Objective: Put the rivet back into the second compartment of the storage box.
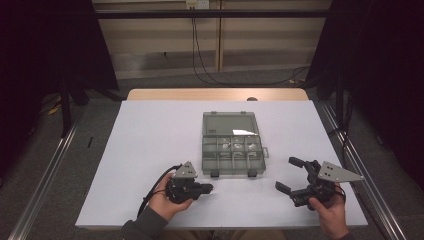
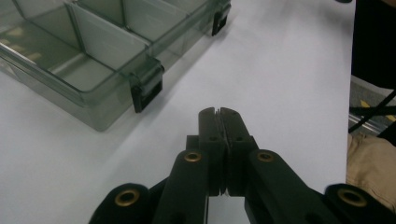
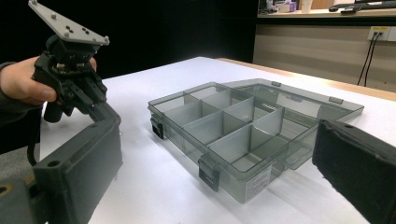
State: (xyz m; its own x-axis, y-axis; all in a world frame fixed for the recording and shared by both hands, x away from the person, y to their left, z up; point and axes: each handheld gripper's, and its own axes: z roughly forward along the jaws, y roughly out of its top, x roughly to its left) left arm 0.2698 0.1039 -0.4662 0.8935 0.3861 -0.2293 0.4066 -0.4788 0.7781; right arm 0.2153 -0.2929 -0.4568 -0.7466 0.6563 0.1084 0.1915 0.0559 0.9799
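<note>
A smoky clear plastic organiser box (image 1: 231, 145) lies in the middle of the white table with its lid folded back flat. Its divided compartments (image 3: 224, 123) look empty. Two black latches (image 2: 147, 91) hang at the near wall. My left gripper (image 1: 209, 188) rests just left of the box's near corner, its jaws shut with nothing between them (image 2: 219, 114). My right gripper (image 1: 290, 174) sits off the box's near right corner, jaws wide open and empty, both pointing toward the box (image 3: 210, 186). The left gripper (image 3: 100, 100) is also visible in the right gripper view.
The white tabletop (image 1: 150, 145) has free room left and right of the box. A wooden strip (image 1: 215, 94) edges the far side. Metal rails (image 1: 50, 165) run along the floor on both sides, and cables (image 1: 200, 55) hang by the back wall.
</note>
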